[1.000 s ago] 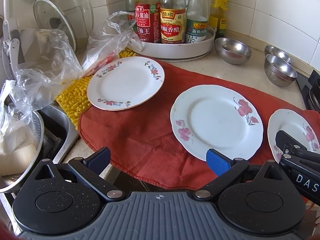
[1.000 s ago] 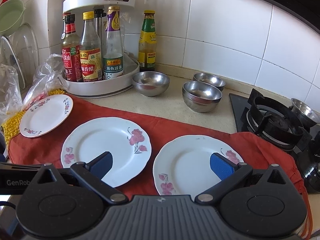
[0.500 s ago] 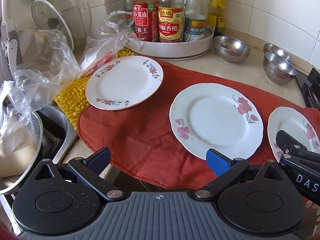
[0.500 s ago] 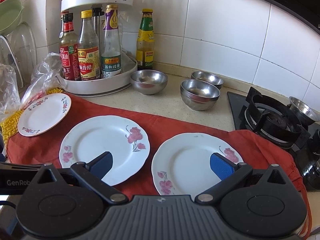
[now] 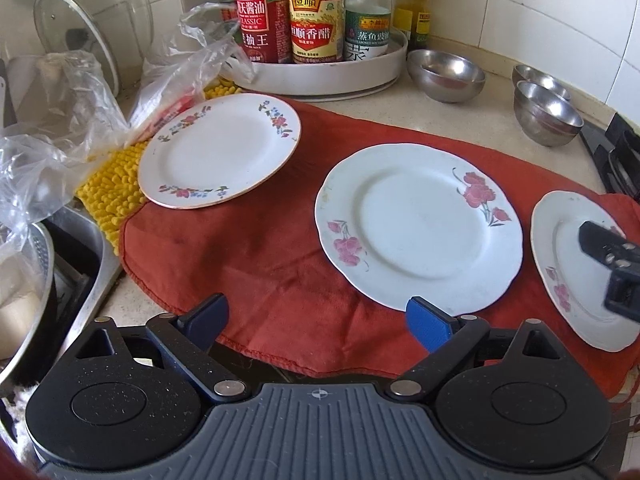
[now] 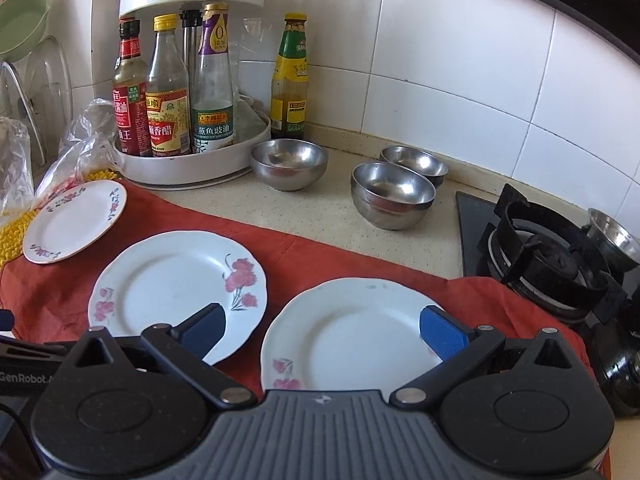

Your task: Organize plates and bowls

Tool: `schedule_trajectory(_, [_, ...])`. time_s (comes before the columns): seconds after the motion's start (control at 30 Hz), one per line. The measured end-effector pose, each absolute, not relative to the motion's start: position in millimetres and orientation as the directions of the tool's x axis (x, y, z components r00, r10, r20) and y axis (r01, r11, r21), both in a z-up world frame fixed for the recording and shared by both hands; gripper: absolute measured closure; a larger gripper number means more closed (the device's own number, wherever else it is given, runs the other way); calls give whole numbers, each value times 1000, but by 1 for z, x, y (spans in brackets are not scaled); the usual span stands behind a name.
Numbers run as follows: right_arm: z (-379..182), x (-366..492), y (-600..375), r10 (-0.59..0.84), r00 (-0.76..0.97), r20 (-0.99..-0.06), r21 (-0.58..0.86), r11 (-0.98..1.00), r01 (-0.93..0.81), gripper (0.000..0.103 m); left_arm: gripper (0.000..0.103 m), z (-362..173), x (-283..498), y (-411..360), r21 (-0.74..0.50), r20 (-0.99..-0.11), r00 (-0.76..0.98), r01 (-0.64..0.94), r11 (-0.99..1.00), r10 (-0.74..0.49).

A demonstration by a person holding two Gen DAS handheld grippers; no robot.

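Three plates (image 6: 176, 276) on red cloth (image 6: 280, 248)

The red-labelled bottle (image 5: 262, 20) on the white turntable tray (image 5: 320, 74) reads "CLASSIC" with Chinese characters 酱油 and 抽王. Just right of it on the tray, the yellow-and-red-labelled bottle (image 5: 316, 20) shows 恒顺香醋, and next along the green-labelled bottle (image 5: 367, 20) carries 蒸鱼豉油. From the right wrist view, "GenRobot" is printed in white on the left gripper's body (image 6: 24, 372), at the frame's left edge, well in front of the tray.
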State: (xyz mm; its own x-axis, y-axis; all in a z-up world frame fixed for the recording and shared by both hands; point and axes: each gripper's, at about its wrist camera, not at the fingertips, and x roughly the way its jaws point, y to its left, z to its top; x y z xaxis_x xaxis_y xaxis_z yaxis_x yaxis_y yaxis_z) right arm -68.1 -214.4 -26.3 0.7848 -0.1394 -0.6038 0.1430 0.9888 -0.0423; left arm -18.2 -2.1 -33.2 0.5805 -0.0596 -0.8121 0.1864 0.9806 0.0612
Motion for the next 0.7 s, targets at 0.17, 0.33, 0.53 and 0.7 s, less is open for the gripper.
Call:
schedule_trajectory(0.17, [-27,-49,-232,-68,781,-621,-37,998,58,0,12,-42,0,-3,28,-838,540,176,984,-73])
schedule_trajectory(0.33, [-32,-39,-266,-45,766,-641,-52,999,16,4,17,-39,4,-15,3,-826,555,184,983,-101])
schedule_trajectory(0.53, [-36,-24,-301,-17,755,-655,-1,1000,22,14,19,-34,2,-46,13,-811,555,329,944,-182])
schedule_trajectory(0.7, [-35,1,-282,158,741,-653,68,986,-151,14,36,-45,14,-35,-36,-850,500,261,965,-167])
